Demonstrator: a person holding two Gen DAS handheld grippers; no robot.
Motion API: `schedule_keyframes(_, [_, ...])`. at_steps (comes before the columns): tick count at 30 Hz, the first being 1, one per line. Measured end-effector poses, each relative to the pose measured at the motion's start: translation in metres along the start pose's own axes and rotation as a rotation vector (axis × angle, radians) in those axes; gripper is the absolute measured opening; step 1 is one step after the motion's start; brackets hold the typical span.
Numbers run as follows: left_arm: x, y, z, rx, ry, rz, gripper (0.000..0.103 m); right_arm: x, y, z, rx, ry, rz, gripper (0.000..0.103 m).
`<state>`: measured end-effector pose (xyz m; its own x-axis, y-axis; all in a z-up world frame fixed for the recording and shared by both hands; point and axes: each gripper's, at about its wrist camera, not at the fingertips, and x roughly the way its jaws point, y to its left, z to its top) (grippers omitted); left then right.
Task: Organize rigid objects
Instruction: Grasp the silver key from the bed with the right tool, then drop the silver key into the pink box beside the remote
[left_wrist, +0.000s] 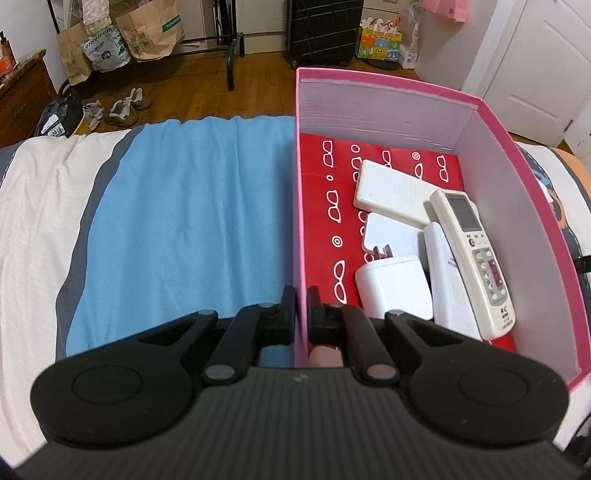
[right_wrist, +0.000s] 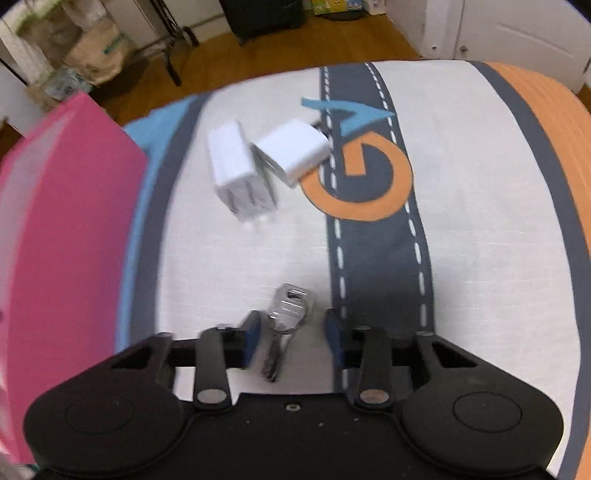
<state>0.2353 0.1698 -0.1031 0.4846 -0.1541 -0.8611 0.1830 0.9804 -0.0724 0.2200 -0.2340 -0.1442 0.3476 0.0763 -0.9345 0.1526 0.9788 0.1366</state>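
A pink box (left_wrist: 373, 79) with a red patterned floor stands on the bed. My left gripper (left_wrist: 301, 310) is shut on its left wall. Inside lie a flat white power bank (left_wrist: 391, 192), a cream remote control (left_wrist: 476, 258), a white plug charger (left_wrist: 395, 288) and other white adapters. In the right wrist view my right gripper (right_wrist: 292, 330) points down at the bedspread, jaws apart. A small silver metal item on a ring (right_wrist: 288, 310) lies between the fingers, and the pads do not visibly press on it. Two white plug chargers (right_wrist: 240, 173) (right_wrist: 295, 151) lie farther off, touching each other.
The pink box's outer wall (right_wrist: 66, 258) rises close on the left of my right gripper. A blue cloth (left_wrist: 184, 221) covers the bed left of the box. Beyond the bed's far edge are wooden floor, shoes (left_wrist: 122, 107), paper bags and a dark suitcase (left_wrist: 325, 29).
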Motion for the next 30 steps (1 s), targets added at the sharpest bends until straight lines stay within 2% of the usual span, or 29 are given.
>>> schedule_keyframes(1, [0.000,0.000,0.000,0.002,0.000,0.001,0.005,-0.002,0.005,-0.001,-0.031,-0.014,-0.014,0.025])
schedule_keyframes(5, [0.000,0.001,-0.001,-0.001,0.007,-0.002,0.005,-0.018,0.017,-0.001,-0.080,-0.073,-0.010,0.025])
schedule_keyframes(10, [0.000,0.002,0.000,-0.003,0.006,-0.003,0.005,-0.051,0.016,-0.002,-0.009,-0.151,0.078,0.025])
schedule_keyframes(14, [0.000,0.002,0.000,-0.003,0.006,-0.003,0.005,-0.085,0.026,-0.007,0.020,-0.246,0.239,0.025])
schedule_keyframes(17, [0.000,0.002,0.000,-0.001,0.005,-0.002,0.005,-0.110,0.047,-0.014,-0.029,-0.320,0.418,0.025])
schedule_keyframes(20, [0.000,0.002,0.000,0.000,0.003,-0.001,0.005,-0.116,0.075,-0.018,-0.101,-0.310,0.521,0.025])
schedule_keyframes(26, [0.000,0.002,-0.001,0.000,0.002,-0.003,0.005,-0.091,0.128,-0.027,-0.254,-0.261,0.560,0.027])
schedule_keyframes(29, [0.000,0.002,-0.001,-0.002,0.002,-0.005,0.005,-0.099,0.130,-0.026,-0.283,-0.318,0.514,0.032])
schedule_keyframes(30, [0.000,0.002,-0.001,-0.001,0.002,-0.005,0.005,-0.104,0.124,-0.023,-0.272,-0.361,0.493,0.038])
